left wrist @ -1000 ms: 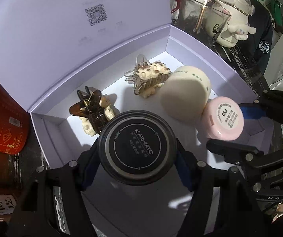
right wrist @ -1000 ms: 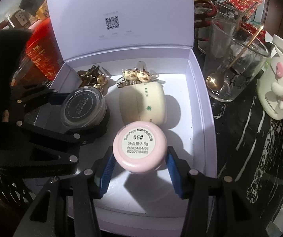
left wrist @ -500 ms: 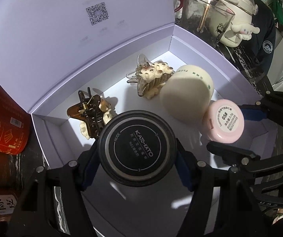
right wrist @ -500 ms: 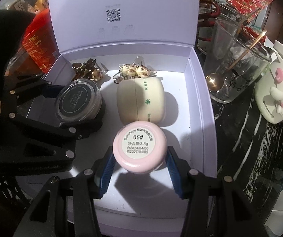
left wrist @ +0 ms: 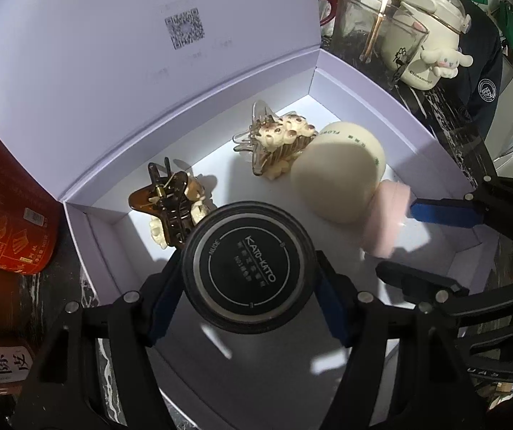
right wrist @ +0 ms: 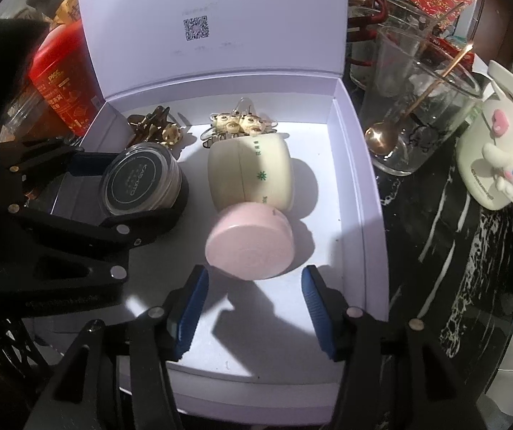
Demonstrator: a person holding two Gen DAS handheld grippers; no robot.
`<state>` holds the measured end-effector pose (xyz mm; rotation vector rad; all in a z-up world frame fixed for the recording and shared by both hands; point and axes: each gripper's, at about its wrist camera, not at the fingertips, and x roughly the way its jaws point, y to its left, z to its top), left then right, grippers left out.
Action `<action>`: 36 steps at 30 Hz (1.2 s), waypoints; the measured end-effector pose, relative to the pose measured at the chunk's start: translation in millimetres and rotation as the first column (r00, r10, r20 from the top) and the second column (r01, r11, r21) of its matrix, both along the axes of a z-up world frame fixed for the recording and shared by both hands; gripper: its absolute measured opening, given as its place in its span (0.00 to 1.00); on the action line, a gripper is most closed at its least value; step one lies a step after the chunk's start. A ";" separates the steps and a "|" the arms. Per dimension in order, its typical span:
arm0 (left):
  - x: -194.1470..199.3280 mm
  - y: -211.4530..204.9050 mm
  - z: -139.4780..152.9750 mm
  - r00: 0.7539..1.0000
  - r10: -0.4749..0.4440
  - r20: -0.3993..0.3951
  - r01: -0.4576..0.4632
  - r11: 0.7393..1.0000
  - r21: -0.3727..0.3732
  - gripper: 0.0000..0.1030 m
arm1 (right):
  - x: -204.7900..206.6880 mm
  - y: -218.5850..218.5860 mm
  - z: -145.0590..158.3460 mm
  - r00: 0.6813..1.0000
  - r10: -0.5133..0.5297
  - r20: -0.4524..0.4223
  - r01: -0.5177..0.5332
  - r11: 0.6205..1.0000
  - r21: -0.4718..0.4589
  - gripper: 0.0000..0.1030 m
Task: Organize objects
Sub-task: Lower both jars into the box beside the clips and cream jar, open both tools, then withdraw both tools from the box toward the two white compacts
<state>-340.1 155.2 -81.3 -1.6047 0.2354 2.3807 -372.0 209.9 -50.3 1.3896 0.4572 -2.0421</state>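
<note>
A lavender box (right wrist: 367, 215) (left wrist: 381, 107) stands with its lid up. My left gripper (left wrist: 247, 281) (right wrist: 138, 190) is shut on a black round jar (left wrist: 245, 268) (right wrist: 141, 182), held low over the box's left side. My right gripper (right wrist: 254, 286) (left wrist: 410, 243) has its jaws opening, and the pads stand apart from a pink jar (right wrist: 249, 243) (left wrist: 385, 218). That jar lies tipped on the box floor just ahead of the fingertips, leaning on a cream round case (right wrist: 252, 175) (left wrist: 338, 175). At the back lie a brown claw clip (right wrist: 152, 125) (left wrist: 170, 200) and a clear clip with bear figures (right wrist: 238, 123) (left wrist: 278, 139).
Right of the box, on a dark marbled top (right wrist: 435, 251), stand a glass cup with a spoon (right wrist: 417, 107) (left wrist: 374, 36) and a white mug with a plush-dog figure (right wrist: 496, 165) (left wrist: 424, 46). A red tin (right wrist: 59, 82) (left wrist: 5, 197) stands at the box's left.
The right jaws have spread and let go of the pink jar, which has tipped forward onto the box floor against the cream case. The left gripper and black jar have not moved.
</note>
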 end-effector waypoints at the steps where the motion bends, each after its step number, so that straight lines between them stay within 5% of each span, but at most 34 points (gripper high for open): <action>1: 1.0 0.1 1.6 1.000 0.000 -0.003 0.000 1.000 -0.005 0.66 | 0.7 0.4 1.6 1.000 -0.002 -0.002 0.002 1.000 -0.002 0.55; 36: 75.5 2.7 102.3 0.989 0.029 -0.148 -0.028 1.000 0.004 0.76 | 80.0 71.8 96.1 0.986 -0.130 -0.110 0.124 0.991 -0.056 0.59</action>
